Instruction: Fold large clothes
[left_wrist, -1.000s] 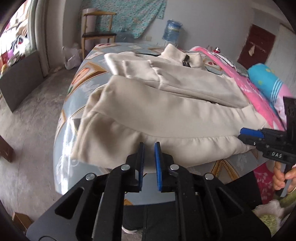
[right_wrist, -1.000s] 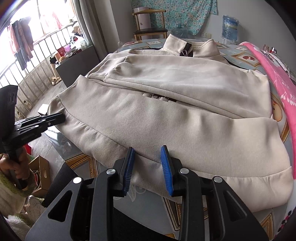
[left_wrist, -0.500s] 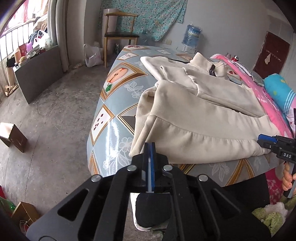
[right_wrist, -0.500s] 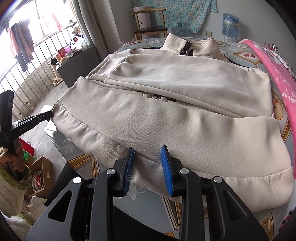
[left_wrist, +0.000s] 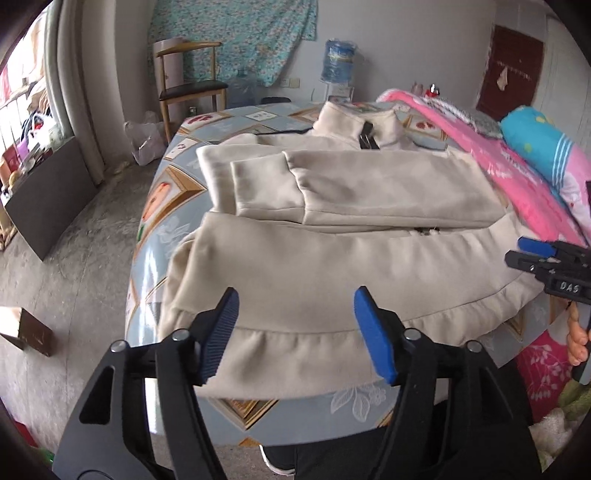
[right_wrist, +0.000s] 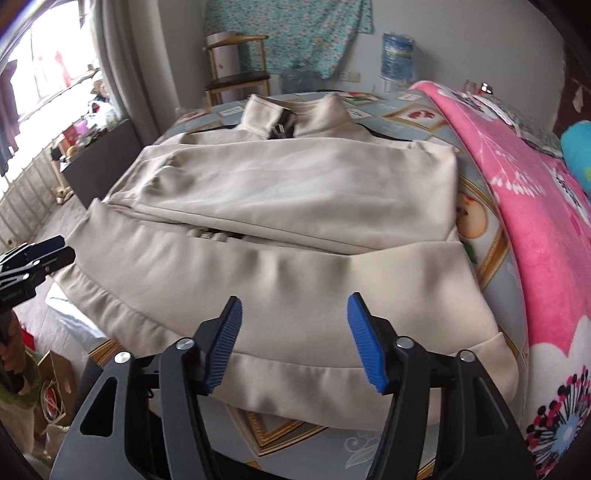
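Window (right_wrist: 55, 74) light falls at the left, then a wooden chair (left_wrist: 188, 88), a flowered cloth (left_wrist: 236, 33) on the far wall, two water bottles (left_wrist: 338, 61) and a dark door (left_wrist: 511, 74). The table (left_wrist: 173, 192) wears a patterned blue cover, with a pink blanket (right_wrist: 535, 206) on its right side. The jacket (left_wrist: 332, 266) lies flat there, collar toward the far wall and hem at the near edge, its length running away from the cameras, sleeves folded across. A cardboard box (right_wrist: 55, 384) on the floor holds something tangled. The left gripper (left_wrist: 297, 330) and right gripper (right_wrist: 293, 338) hover over the hem, jaws opening, pinching nothing.
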